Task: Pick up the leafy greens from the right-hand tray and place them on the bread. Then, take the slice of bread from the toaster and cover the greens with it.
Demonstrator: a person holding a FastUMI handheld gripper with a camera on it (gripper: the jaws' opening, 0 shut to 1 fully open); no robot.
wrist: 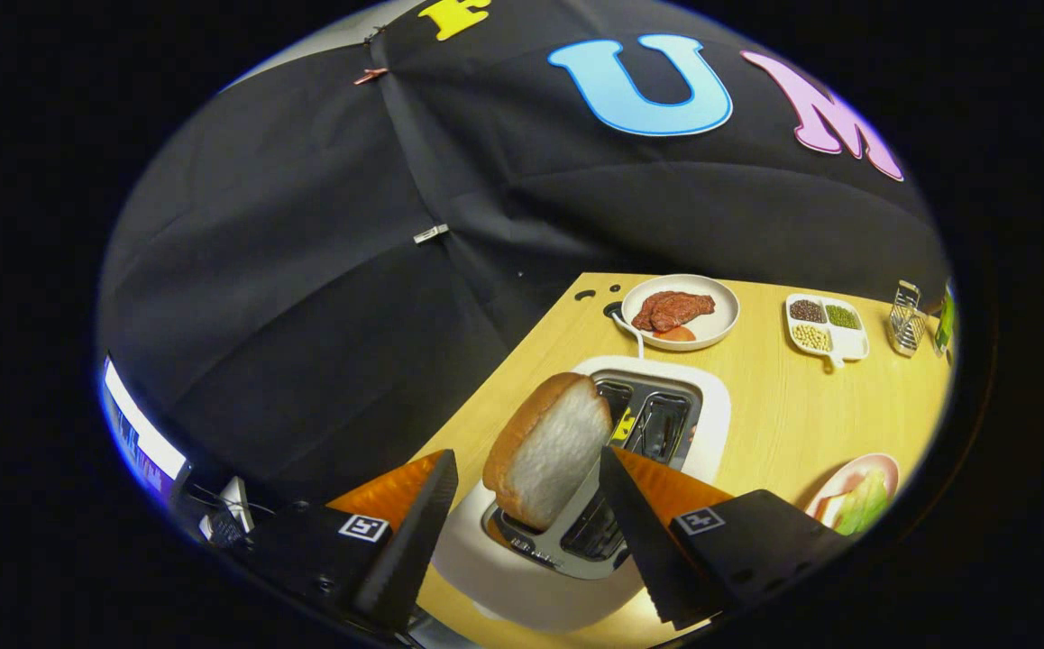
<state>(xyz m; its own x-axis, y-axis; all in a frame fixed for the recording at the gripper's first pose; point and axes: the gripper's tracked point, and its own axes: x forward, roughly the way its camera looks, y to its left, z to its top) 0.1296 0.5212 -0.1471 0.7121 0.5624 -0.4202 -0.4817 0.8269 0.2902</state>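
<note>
A: Where is the bread slice (pixel 547 448)?

B: It sticks up out of the white toaster (pixel 576 505), leaning a bit. It sits between the two fingers, closer to the right one.

A: Does the gripper (pixel 522 500) hold it?

B: No. The fingers are wide open, holding nothing.

A: And the greens (pixel 863 505)?

B: On the plate (pixel 883 465), further right.

Gripper-mounted camera looks steeply down, close above the toaster (pixel 594 478).
</note>
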